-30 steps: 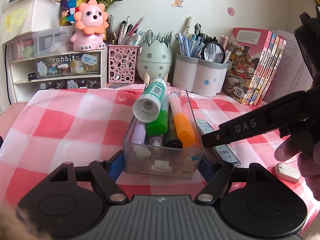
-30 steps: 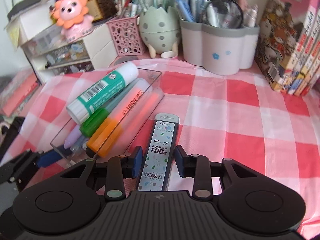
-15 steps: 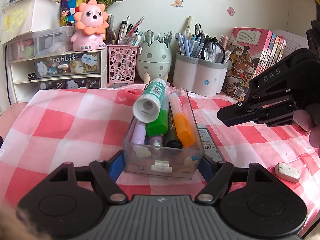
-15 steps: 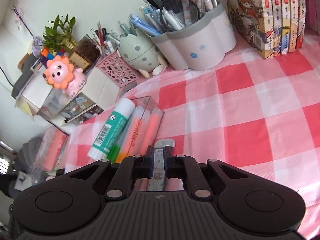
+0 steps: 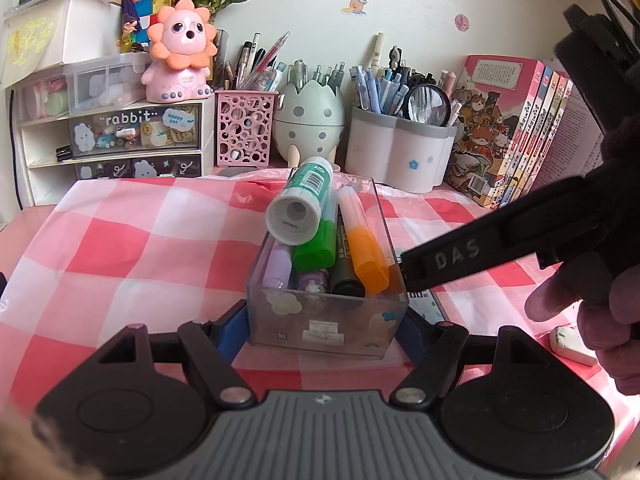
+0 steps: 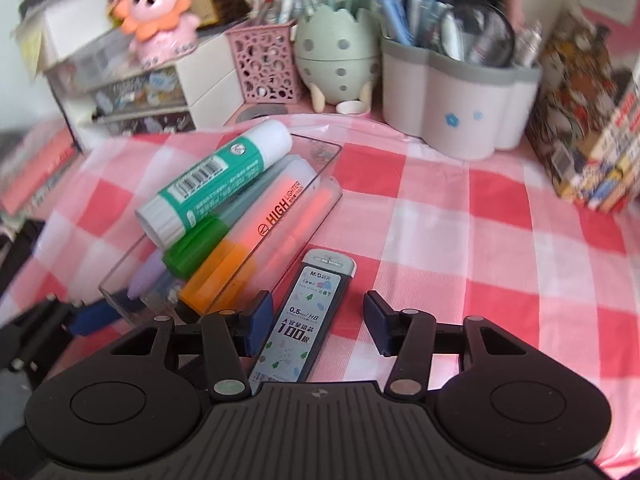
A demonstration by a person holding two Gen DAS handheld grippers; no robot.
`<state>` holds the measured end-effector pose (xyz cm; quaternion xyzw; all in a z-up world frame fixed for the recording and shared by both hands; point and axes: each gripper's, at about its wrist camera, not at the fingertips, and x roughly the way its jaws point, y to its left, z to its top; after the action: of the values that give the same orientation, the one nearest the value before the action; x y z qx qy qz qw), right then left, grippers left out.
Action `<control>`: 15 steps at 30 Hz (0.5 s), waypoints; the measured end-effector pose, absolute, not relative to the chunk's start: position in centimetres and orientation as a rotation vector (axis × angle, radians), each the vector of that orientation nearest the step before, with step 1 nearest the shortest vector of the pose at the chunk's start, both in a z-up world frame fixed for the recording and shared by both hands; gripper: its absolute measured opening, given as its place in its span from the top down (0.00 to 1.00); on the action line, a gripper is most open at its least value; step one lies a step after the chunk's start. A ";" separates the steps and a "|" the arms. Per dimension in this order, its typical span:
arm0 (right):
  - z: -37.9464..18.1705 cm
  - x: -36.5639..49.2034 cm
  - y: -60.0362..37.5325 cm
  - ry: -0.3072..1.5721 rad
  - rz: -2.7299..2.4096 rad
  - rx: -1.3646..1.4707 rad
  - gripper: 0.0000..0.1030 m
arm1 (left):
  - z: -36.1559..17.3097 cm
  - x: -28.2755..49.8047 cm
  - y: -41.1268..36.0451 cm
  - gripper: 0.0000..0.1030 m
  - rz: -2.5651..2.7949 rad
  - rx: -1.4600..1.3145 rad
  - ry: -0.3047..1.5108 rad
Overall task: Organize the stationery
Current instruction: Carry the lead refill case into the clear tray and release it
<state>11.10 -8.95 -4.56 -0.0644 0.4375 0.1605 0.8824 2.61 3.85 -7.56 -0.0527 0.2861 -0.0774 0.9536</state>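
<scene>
Left gripper clamped on the near end of the clear plastic box, its blue pads pressed to both side walls; the box stands on the pink checked tablecloth and holds a glue stick, a green marker and an orange highlighter. Right gripper with jaws opening, pads clear of the pencil-lead case; the case lies flat between them, just beside the box's right wall.
</scene>
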 end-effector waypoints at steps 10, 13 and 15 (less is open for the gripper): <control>-4.4 10.6 -11.3 0.887 0.470 -0.304 0.63 | -7.6 2.7 3.9 0.52 -0.157 -0.107 0.581; -4.1 10.3 -12.5 0.893 0.448 -0.311 0.65 | -7.6 2.7 3.9 0.52 -0.157 -0.107 0.581; -4.1 10.0 -13.1 0.896 0.440 -0.288 0.65 | -7.6 2.7 3.9 0.52 -0.157 -0.107 0.581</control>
<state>10.02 -13.09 -4.09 -0.1374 0.4283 0.2102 0.8680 2.68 3.93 -7.57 -0.0524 0.2862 -0.0773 0.9536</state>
